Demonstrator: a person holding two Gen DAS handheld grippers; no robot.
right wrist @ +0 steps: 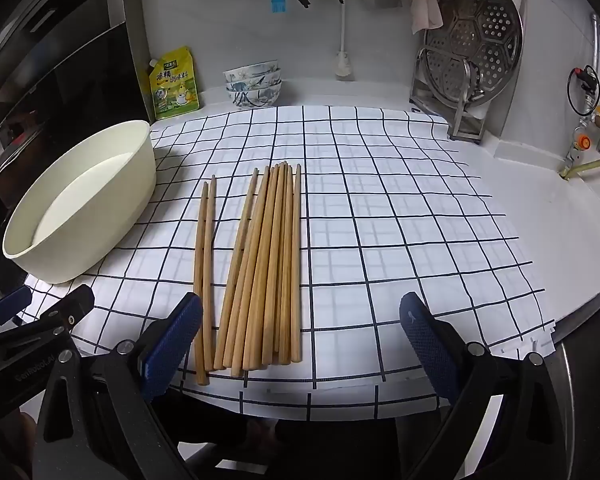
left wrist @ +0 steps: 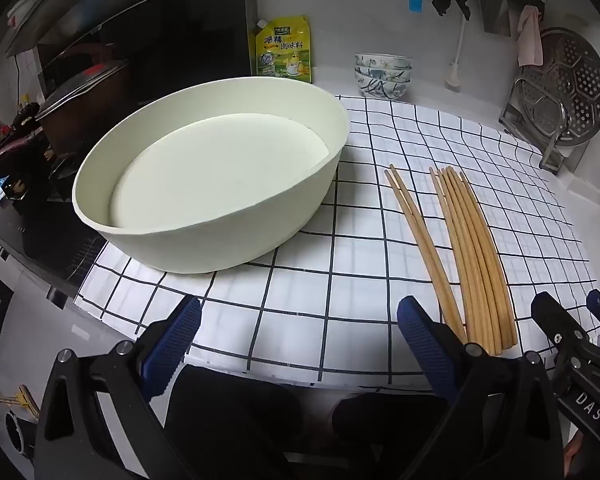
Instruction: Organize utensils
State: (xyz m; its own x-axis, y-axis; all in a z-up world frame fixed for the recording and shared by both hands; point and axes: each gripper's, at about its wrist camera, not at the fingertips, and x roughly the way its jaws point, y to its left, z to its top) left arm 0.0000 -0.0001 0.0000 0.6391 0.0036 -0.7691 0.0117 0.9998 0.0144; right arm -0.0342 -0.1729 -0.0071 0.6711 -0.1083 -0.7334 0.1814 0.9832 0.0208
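Observation:
Several wooden chopsticks (right wrist: 268,264) lie side by side on the checked cloth (right wrist: 400,220), with a separate pair (right wrist: 204,276) just to their left. They also show in the left wrist view (left wrist: 474,248), with the pair (left wrist: 424,248) beside them. An empty cream oval basin (left wrist: 204,176) stands left of them; it also shows in the right wrist view (right wrist: 80,204). My left gripper (left wrist: 300,344) is open and empty, near the cloth's front edge, in front of the basin. My right gripper (right wrist: 300,340) is open and empty, just in front of the chopsticks' thick ends.
At the back stand stacked patterned bowls (right wrist: 254,86), a yellow seasoning pouch (right wrist: 174,84) and a steel steamer plate in a rack (right wrist: 472,44). A stove with a lidded pot (left wrist: 84,92) is to the left. A gas valve and hose (right wrist: 584,148) are at the right.

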